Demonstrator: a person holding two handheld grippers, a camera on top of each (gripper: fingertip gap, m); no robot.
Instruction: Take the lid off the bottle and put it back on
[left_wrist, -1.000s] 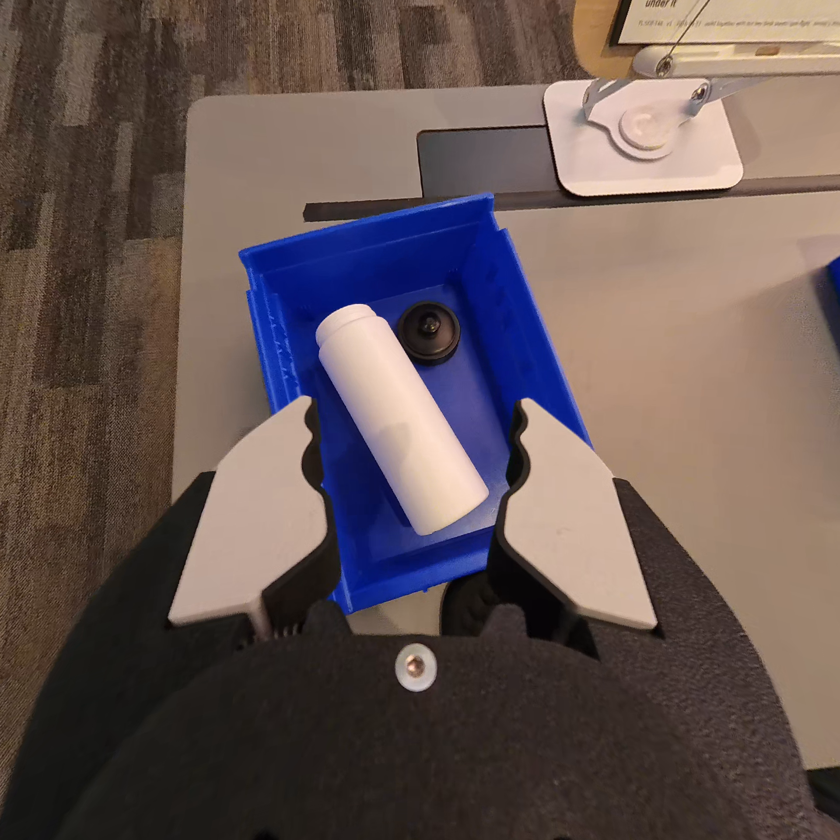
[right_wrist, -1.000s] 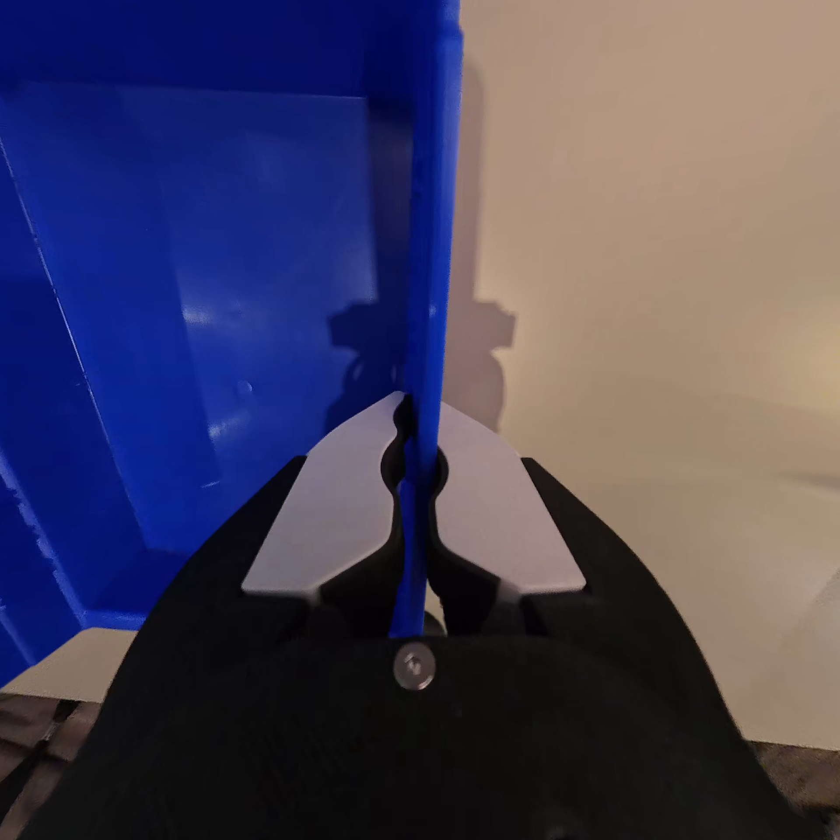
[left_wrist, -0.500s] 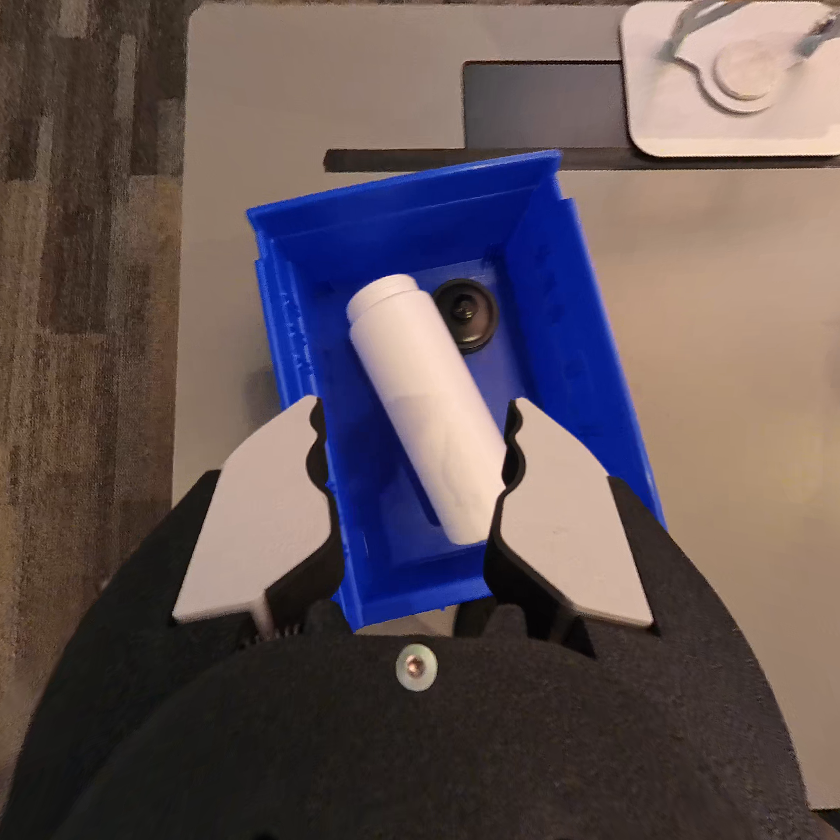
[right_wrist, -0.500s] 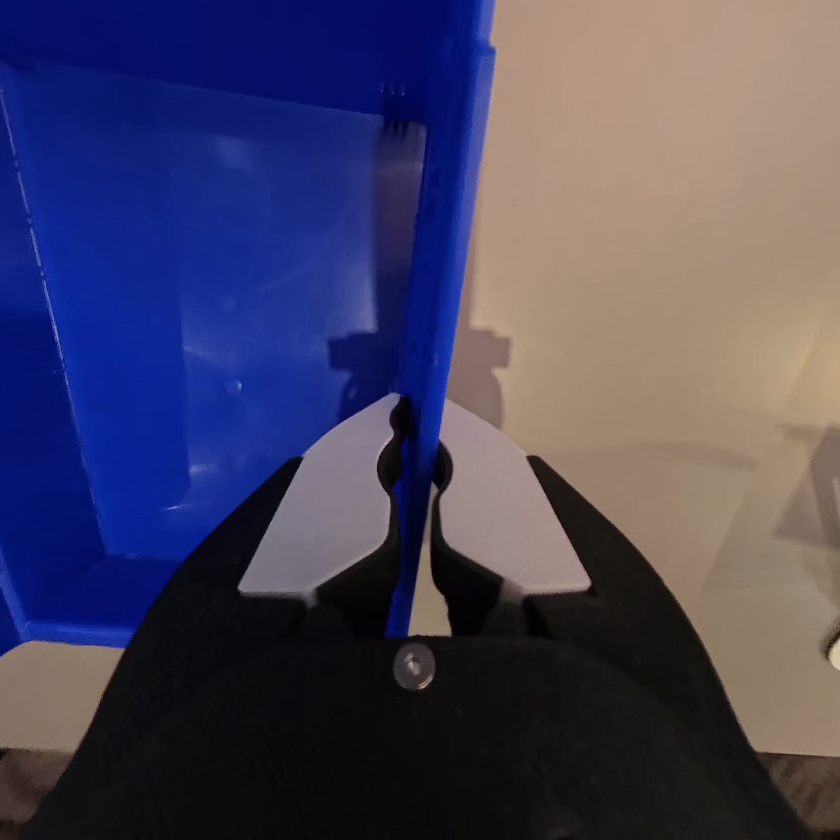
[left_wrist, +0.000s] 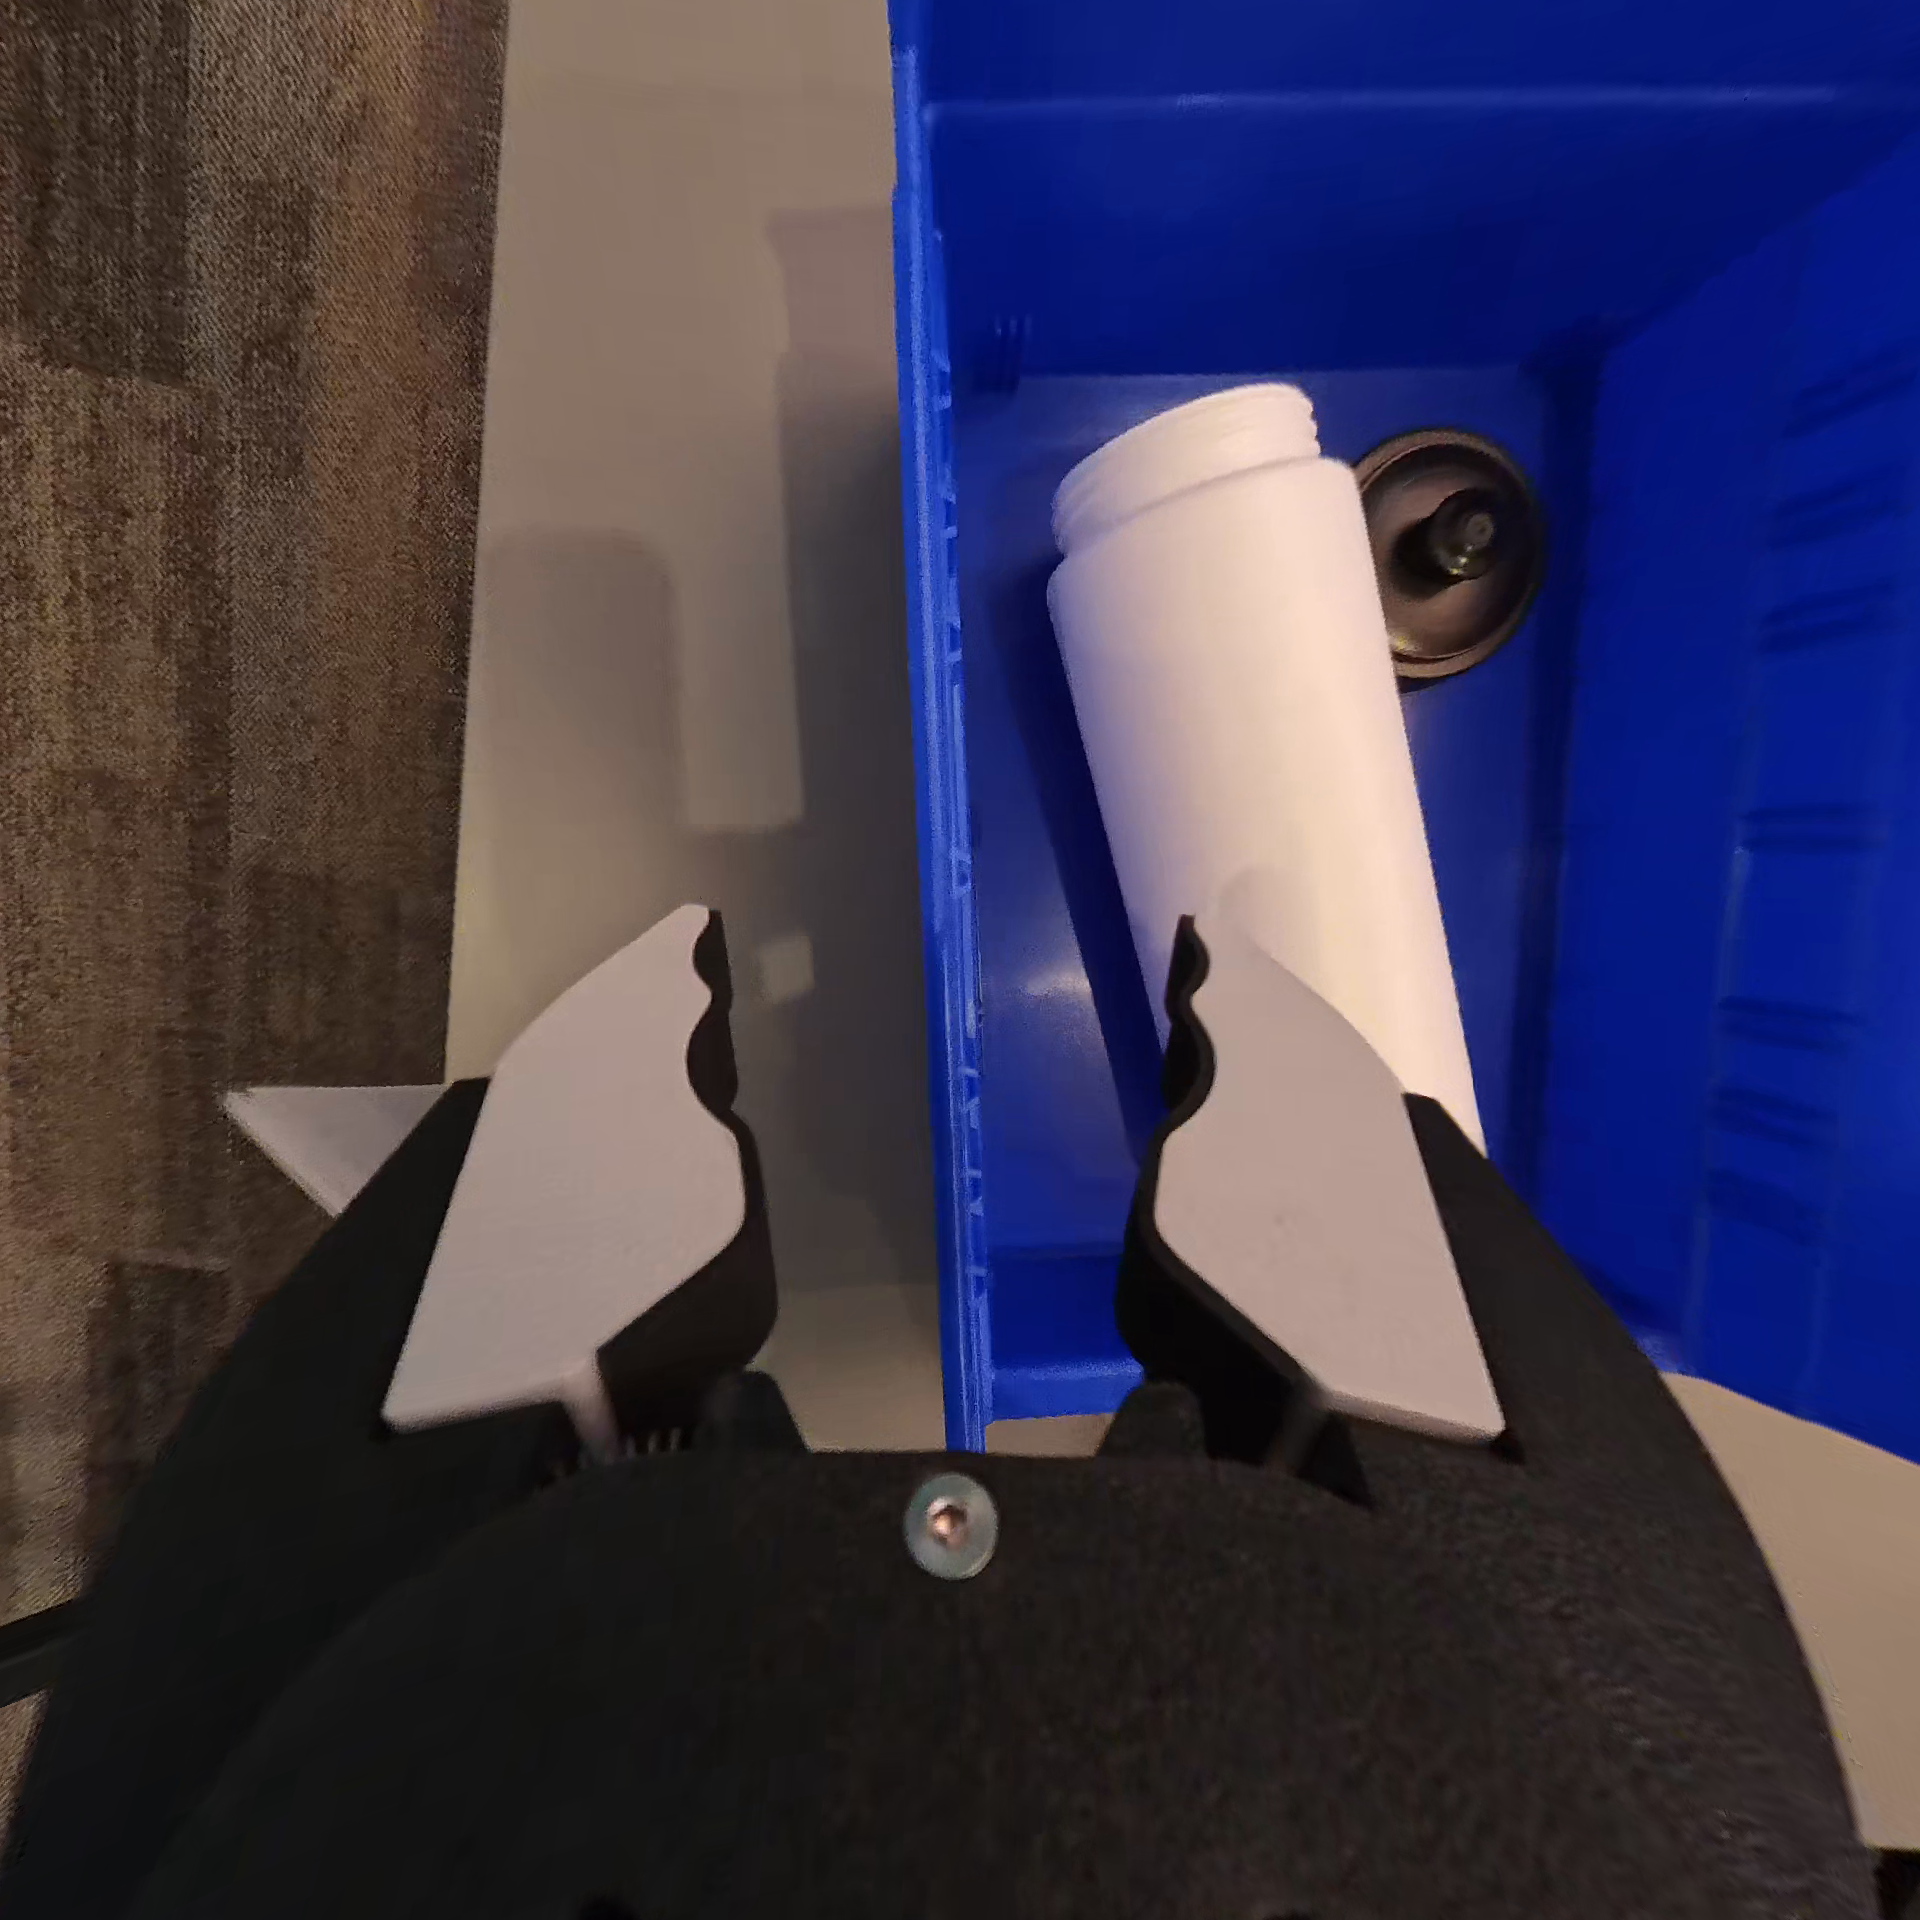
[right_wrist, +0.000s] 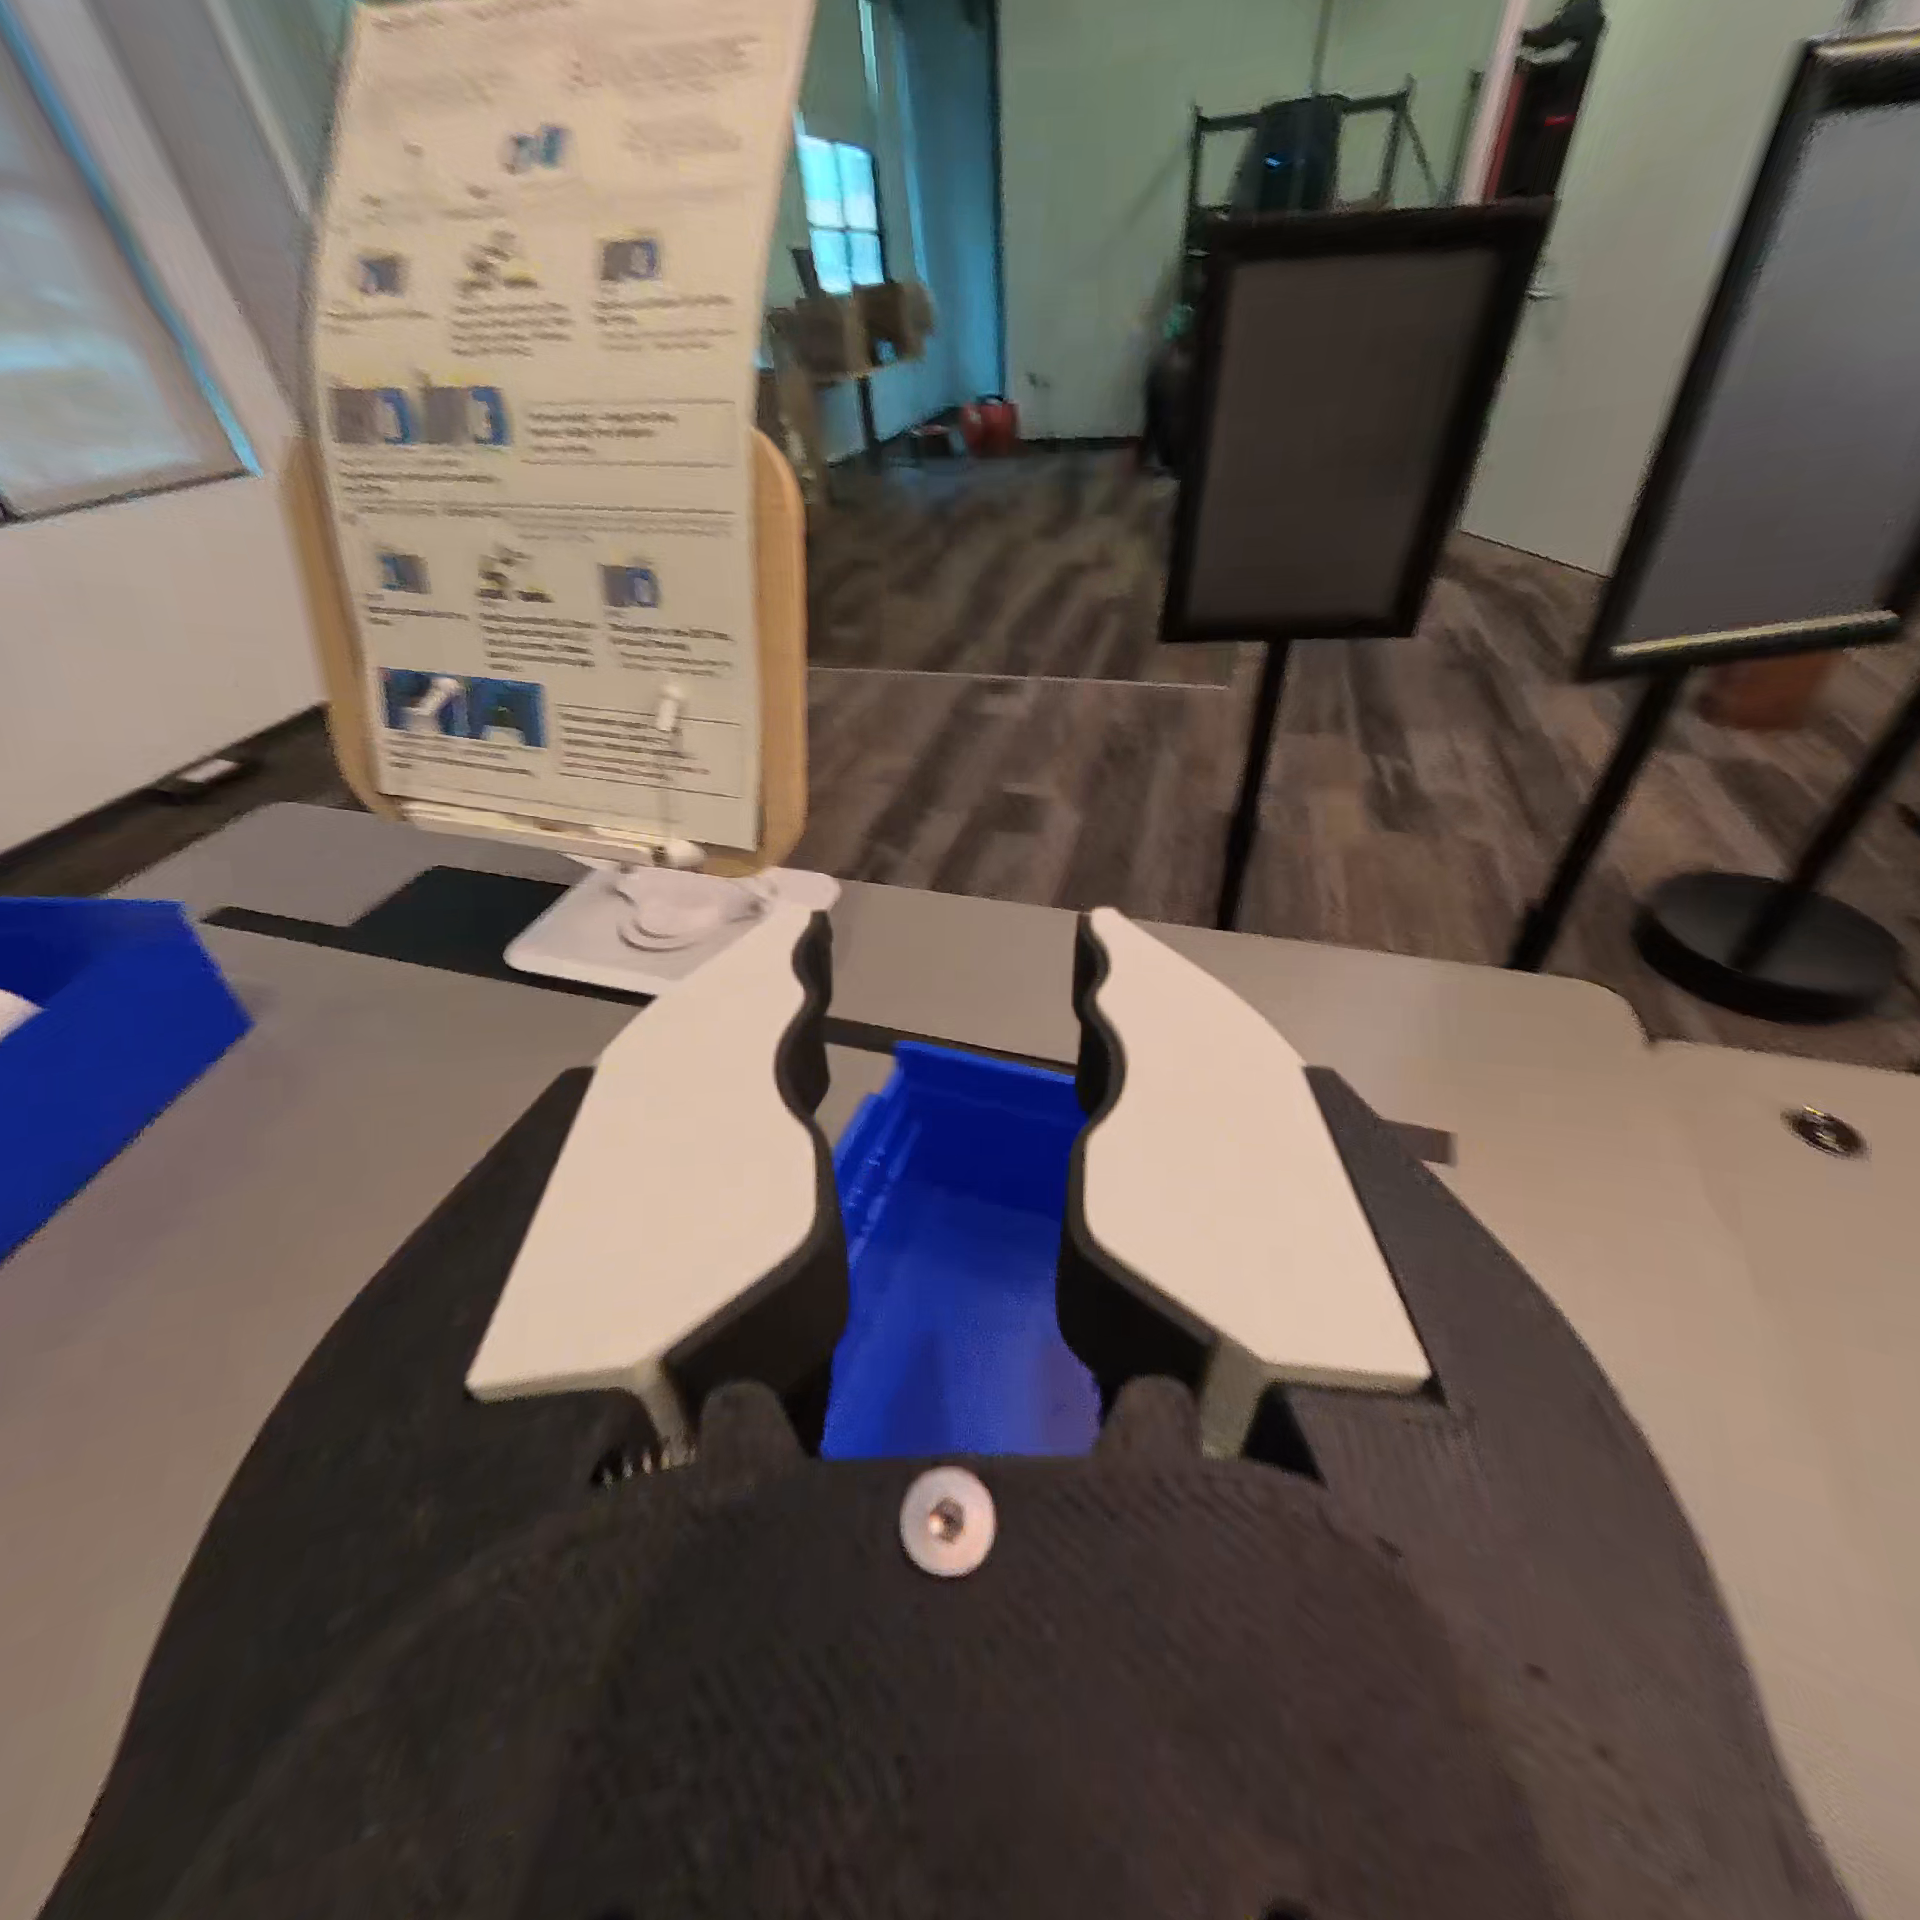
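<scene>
The left gripper (left_wrist: 951, 961) is hanging wide open and empty, straddling the near-left wall of the bin (left_wrist: 940, 727): one finger is sitting outside over the table (left_wrist: 623, 520), the other inside, overlapping the bottle's base end in this view. Whether that finger is touching the bottle cannot be told.

The bottle (left_wrist: 1247, 717) is lying on its side on the bin floor, base toward the gripper and threaded neck pointing away. The neck is bare, so the lid is already off. It is looking like plain white plastic, smooth, probably light and fairly stiff; being round and on its side, it is likely to roll or skid under a glancing touch. The straight mid-body seems the best place to grip, squarely across the width, well clear of the threads.

Just beyond, beside the neck, the lid (left_wrist: 1449, 551) is resting on the floor with its hollow side up, near the bin's far right corner. It is small, dark and shallow, so the rim offers little to pinch, and the walls are crowding it.

The right gripper (right_wrist: 951, 982) is also open and holding nothing, hovering above a second bin (right_wrist: 966, 1247) that is showing between its fingers. Farther off, a sheet (right_wrist: 551, 416) on a stand is rising at the table's back edge.
</scene>
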